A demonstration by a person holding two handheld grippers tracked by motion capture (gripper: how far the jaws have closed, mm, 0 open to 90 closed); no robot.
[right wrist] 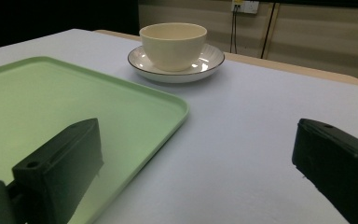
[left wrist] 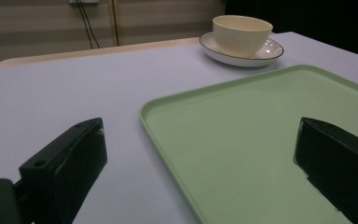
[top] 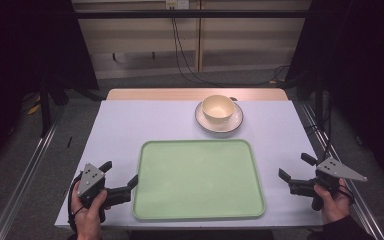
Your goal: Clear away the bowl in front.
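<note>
Beside the green tray [top: 198,179] on the worktop [top: 125,125], my left tool [top: 120,173] and right tool [top: 294,167] rest with jaws spread wide, gripping nothing.

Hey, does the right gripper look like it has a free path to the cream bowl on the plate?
Probably yes. The right gripper is open, and bare table lies between it and the bowl on its plate.
</note>
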